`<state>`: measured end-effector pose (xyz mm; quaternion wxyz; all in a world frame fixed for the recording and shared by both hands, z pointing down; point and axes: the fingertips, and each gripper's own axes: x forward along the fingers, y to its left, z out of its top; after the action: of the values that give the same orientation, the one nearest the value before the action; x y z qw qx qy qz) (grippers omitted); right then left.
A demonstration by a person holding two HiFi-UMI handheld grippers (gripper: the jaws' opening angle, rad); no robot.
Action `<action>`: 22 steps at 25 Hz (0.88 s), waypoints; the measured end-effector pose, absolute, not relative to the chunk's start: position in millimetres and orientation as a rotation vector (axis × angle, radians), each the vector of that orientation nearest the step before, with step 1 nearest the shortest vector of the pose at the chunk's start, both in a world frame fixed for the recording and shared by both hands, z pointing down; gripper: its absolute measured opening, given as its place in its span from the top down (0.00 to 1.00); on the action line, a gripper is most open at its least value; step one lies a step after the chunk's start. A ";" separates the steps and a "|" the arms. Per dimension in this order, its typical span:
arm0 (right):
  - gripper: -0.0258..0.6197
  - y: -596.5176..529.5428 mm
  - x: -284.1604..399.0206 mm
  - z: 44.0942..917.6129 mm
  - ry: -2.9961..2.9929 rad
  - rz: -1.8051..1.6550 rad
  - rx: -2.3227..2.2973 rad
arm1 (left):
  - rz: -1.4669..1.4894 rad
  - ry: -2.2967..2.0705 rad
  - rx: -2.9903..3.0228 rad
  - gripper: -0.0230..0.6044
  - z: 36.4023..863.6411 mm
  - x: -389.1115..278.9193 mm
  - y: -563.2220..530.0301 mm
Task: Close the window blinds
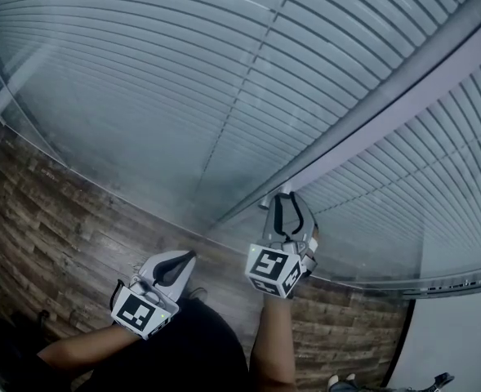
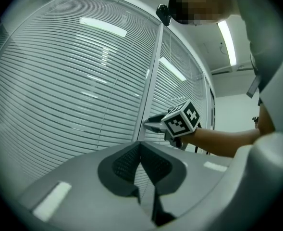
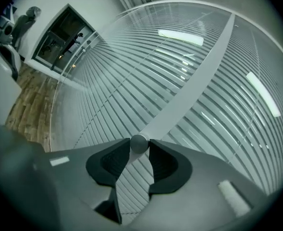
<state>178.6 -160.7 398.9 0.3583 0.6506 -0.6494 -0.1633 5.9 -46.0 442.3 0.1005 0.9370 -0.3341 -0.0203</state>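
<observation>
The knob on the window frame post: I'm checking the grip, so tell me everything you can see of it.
The knob is small, round and smooth, dull grey, perhaps metal or plastic. It sits on the pale frame post between two panes of slatted blinds. The right gripper is closed on it, one dark jaw pressing each side. Nothing else touches it.

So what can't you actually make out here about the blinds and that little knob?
- Right gripper view: the knob shows only its round end. The pads of the right hand-held gripper cover its sides and stem.
- Head view: that gripper blocks the knob.
- Head view: the blinds run off the top edge, so their upper end is unseen.
- Right gripper view: the far doorway is too small to read.
</observation>
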 end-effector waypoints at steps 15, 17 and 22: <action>0.71 -159.1 192.3 398.1 -2.235 0.418 2.339 | -0.036 -1.007 2.756 0.97 446.7 1.1 -52.5; 0.73 -161.4 193.2 393.1 -2.241 0.430 2.376 | -0.034 -1.013 2.749 0.97 446.0 -0.8 -55.0; 0.76 -160.8 193.2 391.2 -2.233 0.402 2.364 | -0.034 -1.030 2.743 0.97 446.3 -3.2 -55.2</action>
<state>193.2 -160.8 391.2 -0.0676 0.7199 -0.6799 0.1224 -3.2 -55.2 446.3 0.1054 0.9309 -0.3495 -0.0116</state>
